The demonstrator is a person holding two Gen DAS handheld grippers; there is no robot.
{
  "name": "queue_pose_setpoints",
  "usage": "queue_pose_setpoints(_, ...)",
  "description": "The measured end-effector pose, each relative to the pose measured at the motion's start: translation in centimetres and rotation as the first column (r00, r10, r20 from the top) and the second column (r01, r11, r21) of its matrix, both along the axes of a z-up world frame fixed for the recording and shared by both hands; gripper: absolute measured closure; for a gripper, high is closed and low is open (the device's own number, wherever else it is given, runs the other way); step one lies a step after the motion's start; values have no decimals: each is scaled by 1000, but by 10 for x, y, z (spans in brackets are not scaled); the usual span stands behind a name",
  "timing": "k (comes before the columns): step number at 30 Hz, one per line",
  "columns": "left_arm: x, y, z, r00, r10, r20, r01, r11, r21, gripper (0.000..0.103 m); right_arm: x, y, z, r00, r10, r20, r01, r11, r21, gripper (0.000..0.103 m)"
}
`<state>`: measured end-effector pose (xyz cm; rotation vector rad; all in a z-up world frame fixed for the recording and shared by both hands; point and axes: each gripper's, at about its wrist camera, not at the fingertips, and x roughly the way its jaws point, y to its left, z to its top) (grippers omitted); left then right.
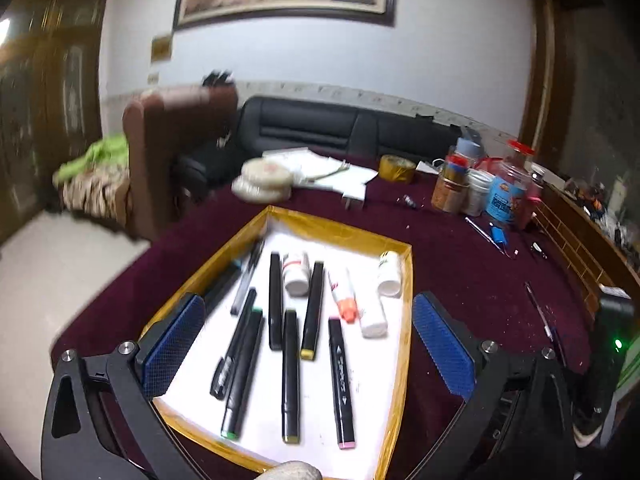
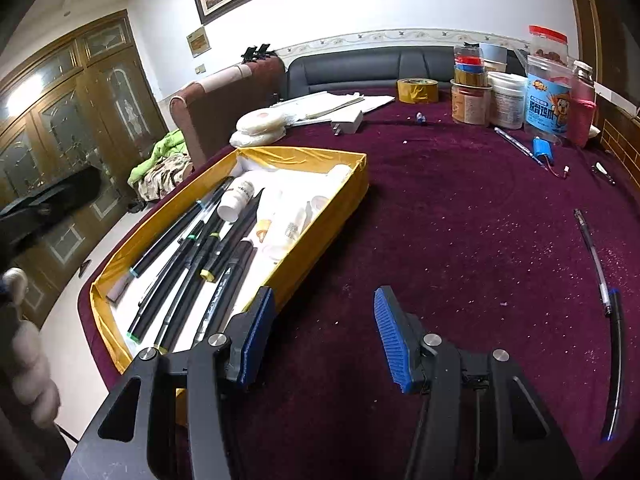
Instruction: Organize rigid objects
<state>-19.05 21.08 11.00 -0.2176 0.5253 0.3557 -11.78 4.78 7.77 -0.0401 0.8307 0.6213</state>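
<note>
Black marker pens (image 1: 290, 376) lay gathered in our yellow-rimmed white tray (image 1: 404, 344); both grippers' fingers (image 1: 444, 350) (image 2: 394, 340) hung spread, empty, one blue-capped pen (image 2: 614, 328) stray at three o'clock.

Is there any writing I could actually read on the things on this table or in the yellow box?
Nothing reads clearly enough to quote.
Blue-label jar: large Chinese characters and a cartoon face, too blurred to read.
Pink-tipped marker: white print along the barrel, too small.
White bottle: dark line of lettering, blurred.
White tub: fine print, illegible.
Plaque on the wall: no legible text.
</note>
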Motion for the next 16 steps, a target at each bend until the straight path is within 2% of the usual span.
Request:
queue_pose_setpoints(4,3,18,-8,999,0,-33,-4,995,-99,0,-7,10,-3,999,32,9,-32,999,-29,56)
queue_pose_setpoints(6,7,22,-12,998,10,-64,-18,992,-123,0,-10,17,-6,999,53,8,-53,998,-46,56)
queue_pose_setpoints(10,17,18,-25,994,-2,-113,-13,990,-139,0,-14,26,-11,997,77,2,-77,995,-64,56)
queue_pose_setpoints(14,30,8,-45,971,-79,-226,42,986,-163,0,-12,28,-14,997,73,-11,-73,995,-72,56)
queue_pose_setpoints(16,32,-1,-47,966,-87,-245,51,987,-151,0,-9,24,-15,998,59,-21,-60,996,-71,55)
